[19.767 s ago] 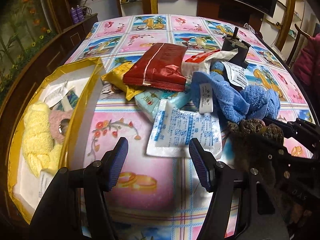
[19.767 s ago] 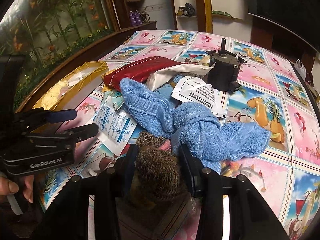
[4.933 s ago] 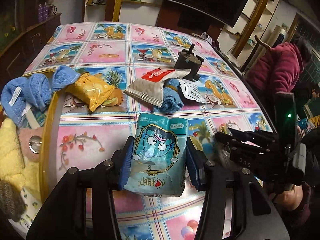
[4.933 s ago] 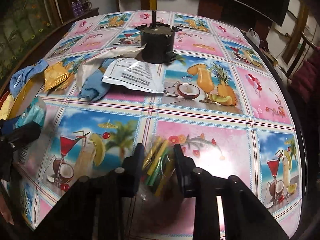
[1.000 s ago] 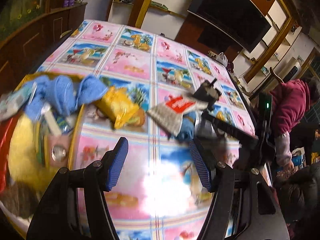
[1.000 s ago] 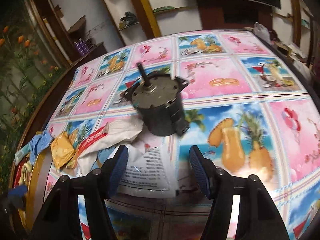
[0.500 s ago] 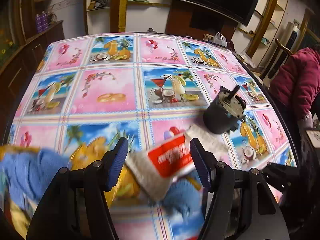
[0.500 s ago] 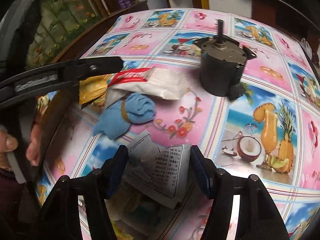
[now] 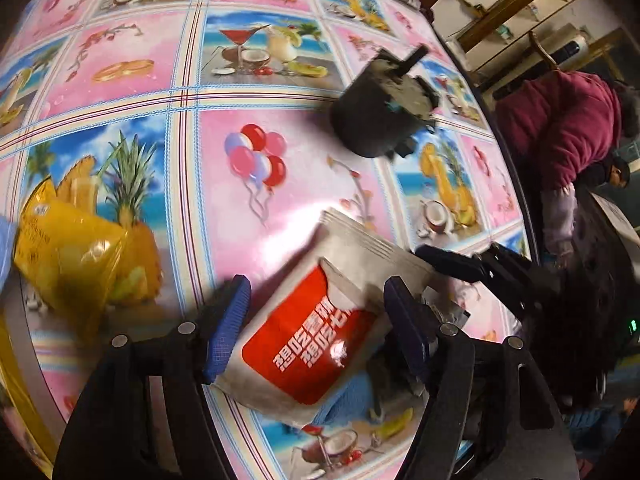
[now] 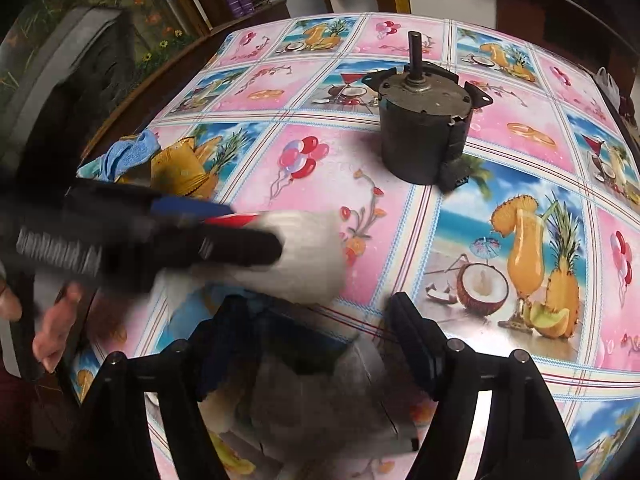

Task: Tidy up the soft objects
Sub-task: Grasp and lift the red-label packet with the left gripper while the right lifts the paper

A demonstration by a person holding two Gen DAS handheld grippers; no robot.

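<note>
We have the left gripper (image 9: 316, 328) over the white and red foil snack pouch (image 9: 320, 328). Its jaws are spread wide, one on each side of the pouch, and we cannot tell if the blue pads (image 9: 228, 324) touch it already. The pouch lies tilted on the counter (image 9: 224, 92) covered with a pink tropical-print oilcloth, and it partly covers a crumpled blue terry cloth (image 9: 344, 404).

The right gripper (image 10: 316, 344) also has its jaws spread, and they pinch nothing. A white printed sachet (image 10: 304, 392) lies blurred between and below them, just beside the pouch.

The two tools are very close here, so we think they could knock each other if both close at once. The foil looks smooth, so the pouch may slip out or turn when we squeeze only its edge. The jaws could also catch the blue cloth under it and drag this along. The heavy dark metal motor with a shaft (image 10: 424, 120) stands near, apart from the pouch; a wide swing could hit it.

A yellow crinkled snack bag (image 9: 68, 252) rests at the left, near the yellow rim of the box (image 9: 16, 380).

The red panel of the pouch carries white characters, upside down for us and not readable. On the left tool, in the right wrist view, only blurred letters like "GenRobot" appear.
</note>
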